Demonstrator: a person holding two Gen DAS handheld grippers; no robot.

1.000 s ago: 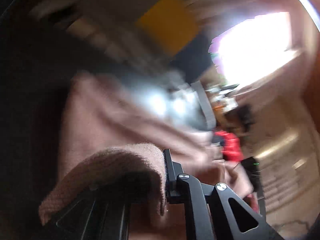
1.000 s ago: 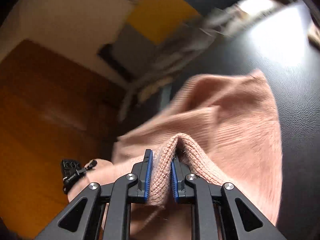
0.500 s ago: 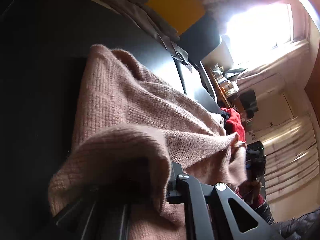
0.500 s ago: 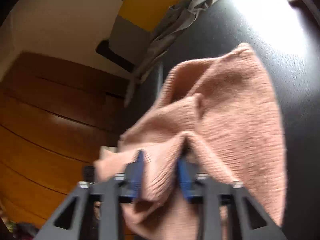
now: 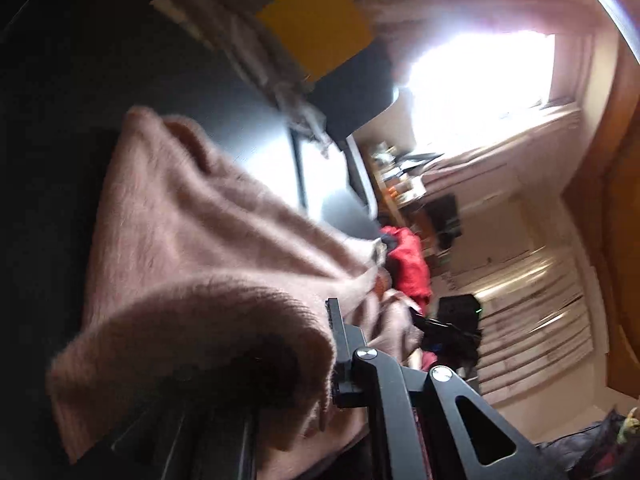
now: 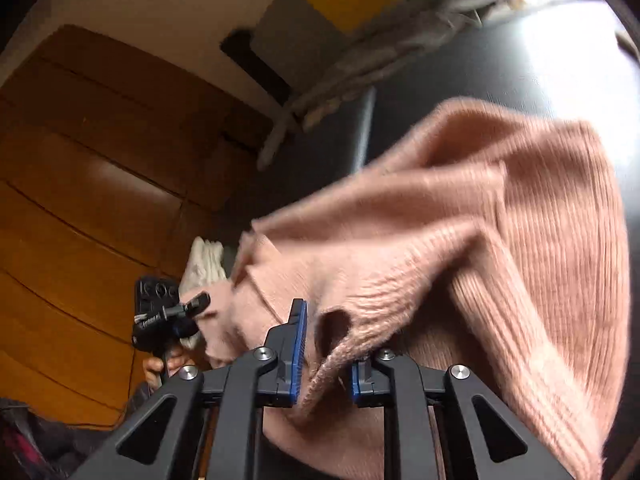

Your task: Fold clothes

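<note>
A pink knit sweater (image 6: 480,240) is held up over the black tabletop (image 6: 540,60) by both grippers. The right gripper (image 6: 324,344) is closing its blue-padded fingers (image 6: 299,344), with a fold of hem between them but a gap still visible. The left gripper (image 5: 304,364), at 6 o'clock in its own view, is clamped on the sweater's edge, which drapes over one finger. A red cloth (image 5: 408,264) lies toward 3 o'clock.
</note>
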